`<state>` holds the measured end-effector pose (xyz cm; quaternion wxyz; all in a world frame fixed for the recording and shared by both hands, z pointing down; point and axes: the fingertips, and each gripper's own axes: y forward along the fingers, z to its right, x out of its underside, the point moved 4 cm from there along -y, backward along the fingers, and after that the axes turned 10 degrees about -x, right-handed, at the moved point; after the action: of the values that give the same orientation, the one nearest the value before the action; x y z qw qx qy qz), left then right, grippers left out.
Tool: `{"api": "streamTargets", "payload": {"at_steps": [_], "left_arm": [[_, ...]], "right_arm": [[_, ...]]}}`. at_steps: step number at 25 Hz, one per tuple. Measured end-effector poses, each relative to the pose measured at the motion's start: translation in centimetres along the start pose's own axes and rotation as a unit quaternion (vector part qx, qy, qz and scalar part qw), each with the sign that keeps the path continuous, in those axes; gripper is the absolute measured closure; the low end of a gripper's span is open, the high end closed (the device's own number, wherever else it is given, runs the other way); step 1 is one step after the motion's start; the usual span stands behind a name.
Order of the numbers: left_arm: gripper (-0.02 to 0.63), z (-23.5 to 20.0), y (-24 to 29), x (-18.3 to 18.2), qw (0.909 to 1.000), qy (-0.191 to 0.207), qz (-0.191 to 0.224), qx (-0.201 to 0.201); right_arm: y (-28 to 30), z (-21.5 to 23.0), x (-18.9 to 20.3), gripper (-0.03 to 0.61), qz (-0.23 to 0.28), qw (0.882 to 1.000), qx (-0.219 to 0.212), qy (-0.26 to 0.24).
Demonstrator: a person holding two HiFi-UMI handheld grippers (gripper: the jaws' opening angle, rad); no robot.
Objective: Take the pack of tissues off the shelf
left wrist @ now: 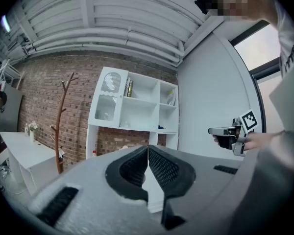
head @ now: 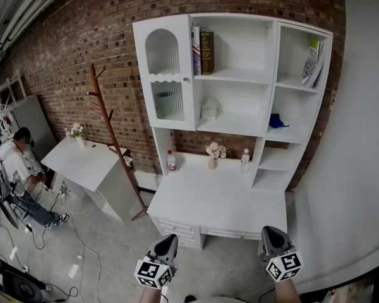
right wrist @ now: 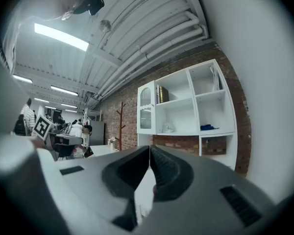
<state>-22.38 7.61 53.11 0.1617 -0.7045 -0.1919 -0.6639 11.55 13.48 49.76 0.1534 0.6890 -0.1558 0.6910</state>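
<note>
Pack of tissues (head: 210, 109): pale, soft-looking bundle on the middle shelf of the white shelf unit (head: 237, 74), just above centre frame in the head view. It sits alone in its compartment, right of the glass-fronted cabinet door (head: 164, 74). Nothing touches it.

Compartment above: a few upright books (head: 202, 52) at its left end. Right column of the unit: magazines (head: 312, 62) leaning in the top cell and a blue object (head: 276, 121) in the cell below (too small to identify).

Below the shelves is a white desk (head: 221, 197). Along its back edge stand a bottle with a red cap (head: 171, 161), a small vase of flowers (head: 213, 153) and a small pale bottle (head: 245, 160), well apart from one another.

Left of the unit, a wooden coat rack (head: 107, 125) stands against the brick wall (head: 69, 55). Further left is a second white table (head: 82, 160), and a seated person (head: 16, 163) is at the left edge.

Left gripper (head: 169, 238): bottom of frame, well short of the desk, its jaws pressed together with nothing between them (clear in the left gripper view). Right gripper (head: 270, 232): bottom right, level with the left one, its jaws likewise pressed together on nothing.
</note>
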Motion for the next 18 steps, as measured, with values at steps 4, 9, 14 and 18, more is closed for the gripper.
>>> {"api": "streamTargets", "payload": {"at_steps": [4,9,14,18], "left_arm": [[0.588,-0.19,-0.22,-0.03,1.0,0.0,0.0,-0.001],[0.588,-0.19,-0.15,0.07,1.0,0.0,0.001,-0.002],[0.588,-0.1,-0.26,0.15,1.0,0.001,0.0,-0.003],[0.588,0.12,-0.22,0.23,1.0,0.001,-0.004,-0.004]], "right_arm": [[-0.02,-0.25,-0.14,0.548,0.001,1.0,0.0,0.0],[0.12,-0.17,-0.12,0.548,0.002,1.0,-0.002,-0.002],[0.09,-0.24,-0.07,0.548,0.003,1.0,-0.005,-0.001],[0.0,0.01,-0.19,0.548,0.003,1.0,-0.004,0.003]]}}
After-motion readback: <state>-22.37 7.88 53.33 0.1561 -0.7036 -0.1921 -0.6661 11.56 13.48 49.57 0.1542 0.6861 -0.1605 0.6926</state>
